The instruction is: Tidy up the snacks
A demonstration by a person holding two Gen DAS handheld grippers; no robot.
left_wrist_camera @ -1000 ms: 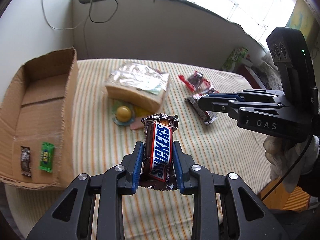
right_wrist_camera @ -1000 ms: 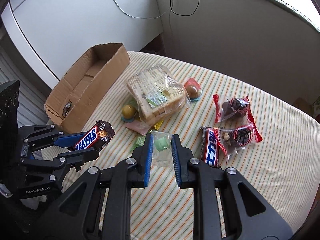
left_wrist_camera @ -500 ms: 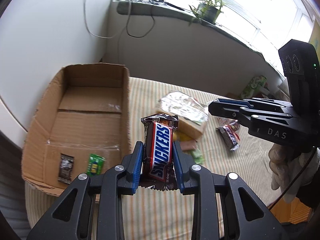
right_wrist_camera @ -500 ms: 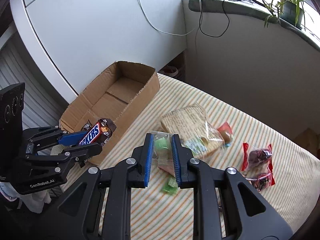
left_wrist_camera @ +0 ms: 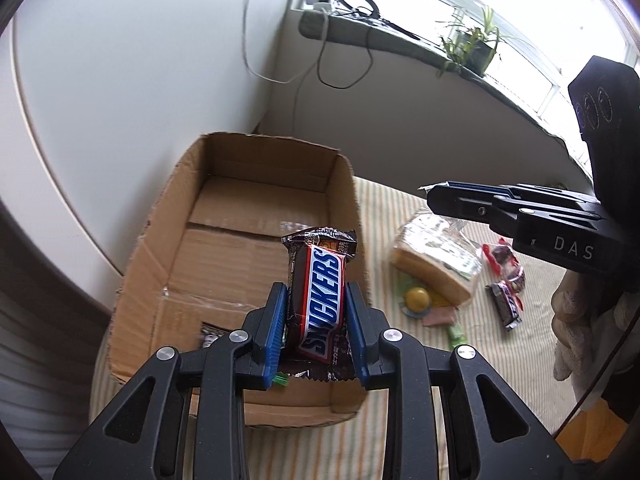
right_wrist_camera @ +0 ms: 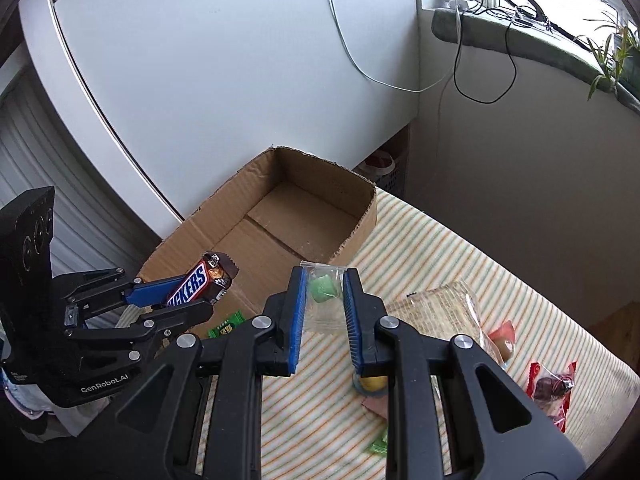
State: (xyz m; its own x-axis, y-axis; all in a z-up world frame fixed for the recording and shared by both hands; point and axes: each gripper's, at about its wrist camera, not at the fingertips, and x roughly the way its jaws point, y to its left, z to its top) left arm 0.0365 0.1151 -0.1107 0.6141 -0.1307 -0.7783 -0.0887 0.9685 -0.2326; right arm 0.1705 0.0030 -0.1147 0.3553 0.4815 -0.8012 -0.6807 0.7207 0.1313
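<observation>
My left gripper point(left_wrist_camera: 316, 300) is shut on a Snickers bar point(left_wrist_camera: 320, 292) and holds it above the near end of the open cardboard box point(left_wrist_camera: 256, 208). In the right wrist view the same bar point(right_wrist_camera: 198, 282) hangs over the box point(right_wrist_camera: 280, 216). My right gripper point(right_wrist_camera: 324, 280) is shut on a clear bag with a green candy point(right_wrist_camera: 322, 290), held above the striped cloth beside the box's right wall. It also shows side-on in the left wrist view point(left_wrist_camera: 434, 196). A green packet point(right_wrist_camera: 226, 324) lies in the box.
On the striped tablecloth point(left_wrist_camera: 520, 360) lie a bagged bread loaf point(left_wrist_camera: 436, 256), a yellow jelly cup point(left_wrist_camera: 416, 300), red-edged snack bags point(left_wrist_camera: 506, 260) and a dark bar point(left_wrist_camera: 506, 308). A white wall stands behind the box. A windowsill with cables and a plant point(left_wrist_camera: 468, 44) runs behind.
Both grippers have swung left toward the box with their loads. The Snickers bar went from above the cloth to over the box's near end. The candy bag now sits by the box's right wall.
</observation>
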